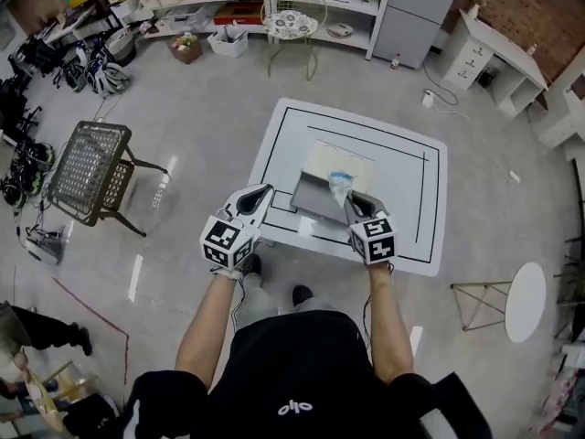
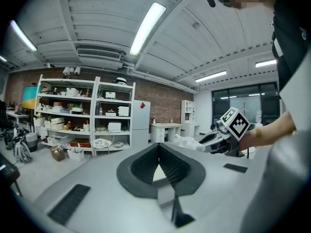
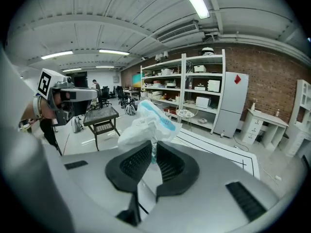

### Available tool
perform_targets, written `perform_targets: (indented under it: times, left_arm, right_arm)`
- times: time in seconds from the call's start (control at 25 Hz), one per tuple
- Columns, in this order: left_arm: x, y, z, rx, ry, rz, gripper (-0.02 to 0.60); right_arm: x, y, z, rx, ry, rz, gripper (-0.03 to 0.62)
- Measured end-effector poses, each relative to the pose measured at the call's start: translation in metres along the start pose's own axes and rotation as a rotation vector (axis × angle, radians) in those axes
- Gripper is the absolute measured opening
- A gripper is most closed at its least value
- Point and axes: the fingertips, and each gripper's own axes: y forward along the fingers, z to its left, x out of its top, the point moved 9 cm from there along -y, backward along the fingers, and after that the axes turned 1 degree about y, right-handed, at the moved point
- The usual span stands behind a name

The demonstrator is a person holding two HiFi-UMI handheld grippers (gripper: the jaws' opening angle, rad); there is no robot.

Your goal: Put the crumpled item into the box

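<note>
At the table's (image 1: 407,210) near edge, the right gripper (image 1: 353,205) pinches the crumpled item (image 1: 340,185) above the box's (image 1: 313,201) three o'clock rim, while the left gripper (image 1: 264,194) hangs jaws-together and empty at nine o'clock; I'd judge the carry nearly over, needing a small move inward and a release.

The right gripper (image 3: 153,145) hides the crumpled item's (image 3: 147,124) lower end.
</note>
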Motion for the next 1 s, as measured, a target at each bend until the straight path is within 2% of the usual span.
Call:
perform_targets:
  times: [0.28, 0.52, 0.76, 1.0]
  left_arm:
    - [0.004, 0.075, 0.026, -0.25, 0.011, 0.015, 0.008]
    - [0.004, 0.12, 0.052, -0.444, 0.028, 0.042, 0.007]
    - [-0.003, 0.151, 0.049, -0.566, 0.033, 0.052, 0.007]
    - [-0.002, 0.17, 0.051, -0.641, 0.037, 0.061, 0.008]
  right_arm:
    - [-0.005, -0.006, -0.023, -0.207, 0.118, 0.019, 0.041]
    - [-0.008, -0.002, -0.021, -0.368, 0.228, 0.036, 0.041]
    - [-0.023, -0.008, -0.025, -0.474, 0.294, 0.051, 0.041]
    - [-0.029, -0.003, -0.026, -0.521, 0.334, 0.075, 0.041]
